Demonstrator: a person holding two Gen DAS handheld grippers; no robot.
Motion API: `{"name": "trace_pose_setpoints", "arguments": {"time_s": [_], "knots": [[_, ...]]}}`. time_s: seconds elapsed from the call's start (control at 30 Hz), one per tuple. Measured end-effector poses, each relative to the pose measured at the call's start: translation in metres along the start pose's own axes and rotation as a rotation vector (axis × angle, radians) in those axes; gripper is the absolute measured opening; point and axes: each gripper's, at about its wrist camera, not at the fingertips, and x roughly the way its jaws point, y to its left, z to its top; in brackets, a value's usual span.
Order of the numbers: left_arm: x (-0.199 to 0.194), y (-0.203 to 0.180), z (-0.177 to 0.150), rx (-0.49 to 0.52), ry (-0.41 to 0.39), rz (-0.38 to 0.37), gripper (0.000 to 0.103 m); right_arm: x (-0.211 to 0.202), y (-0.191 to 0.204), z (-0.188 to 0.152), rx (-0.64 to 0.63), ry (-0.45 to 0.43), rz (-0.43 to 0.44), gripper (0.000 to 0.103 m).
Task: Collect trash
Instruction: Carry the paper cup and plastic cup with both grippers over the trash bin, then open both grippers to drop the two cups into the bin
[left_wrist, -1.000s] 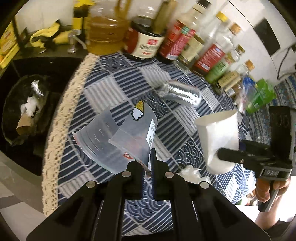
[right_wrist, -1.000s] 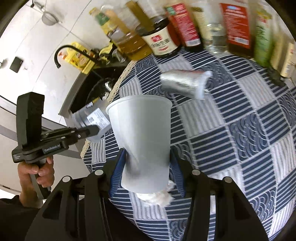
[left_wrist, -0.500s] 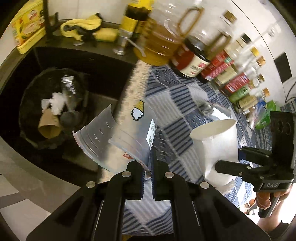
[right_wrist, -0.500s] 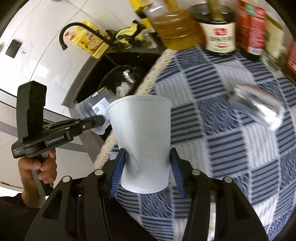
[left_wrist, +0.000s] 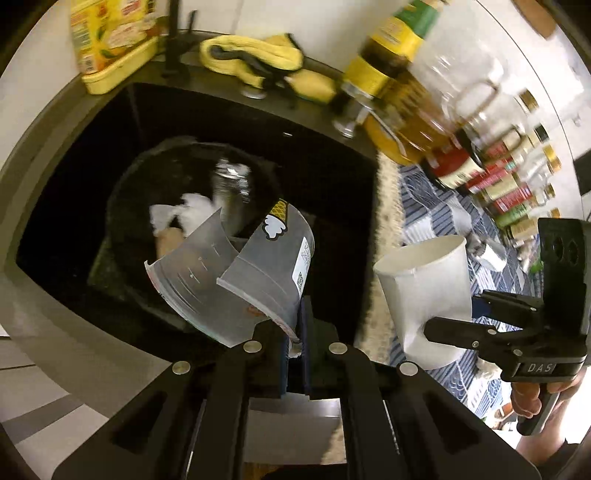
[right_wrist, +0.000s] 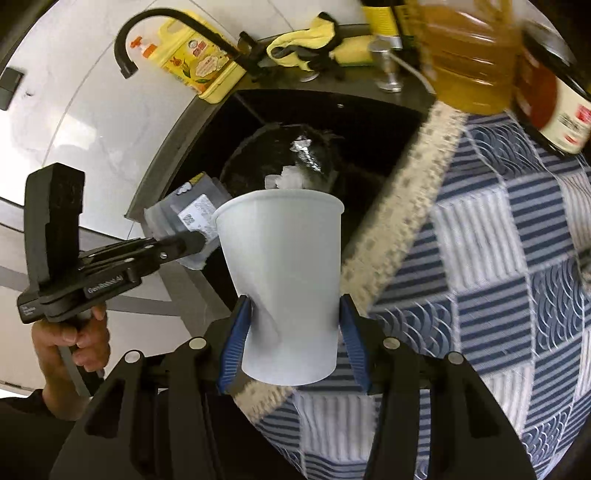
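Left wrist view shows the left gripper (left_wrist: 293, 332) pinching the rim of a torn plastic cup (left_wrist: 236, 273) held above the black trash bin (left_wrist: 122, 192) in the sink, while the right gripper (right_wrist: 291, 347) squeezes a white paper cup (right_wrist: 284, 280) beside that bin, over the tablecloth's edge. Inside the bin already lie crumpled tissue (left_wrist: 192, 210), a brown paper cup and something shiny. Both held cups are not yet dropped; a silver can (left_wrist: 491, 254) is left on the tablecloth, well apart from the bin.
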Motion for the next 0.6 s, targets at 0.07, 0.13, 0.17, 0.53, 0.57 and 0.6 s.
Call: {"name": "trace_pose_setpoints", "arguments": {"time_s": [0.07, 0.13, 0.17, 0.53, 0.57, 0.6], "knots": [[-0.004, 0.016, 0.006, 0.003, 0.000, 0.000, 0.005, 0.011, 0.012, 0.009, -0.002, 0.001, -0.004, 0.049], [-0.007, 0.028, 0.011, 0.010, 0.002, 0.001, 0.004, 0.019, 0.021, 0.016, -0.003, -0.001, -0.013, 0.049], [-0.008, 0.034, 0.014, 0.014, 0.004, 0.001, 0.005, 0.023, 0.026, 0.020, -0.002, -0.002, -0.014, 0.049], [-0.002, 0.073, 0.050, 0.050, 0.026, -0.035, 0.005, 0.046, 0.051, 0.063, 0.017, -0.018, -0.042, 0.049], [0.001, 0.075, 0.053, 0.055, 0.032, -0.037, 0.005, 0.048, 0.053, 0.068, 0.016, -0.017, -0.044, 0.049], [0.003, 0.077, 0.056, 0.057, 0.037, -0.038, 0.005, 0.050, 0.054, 0.073, 0.017, -0.016, -0.046, 0.049]]}}
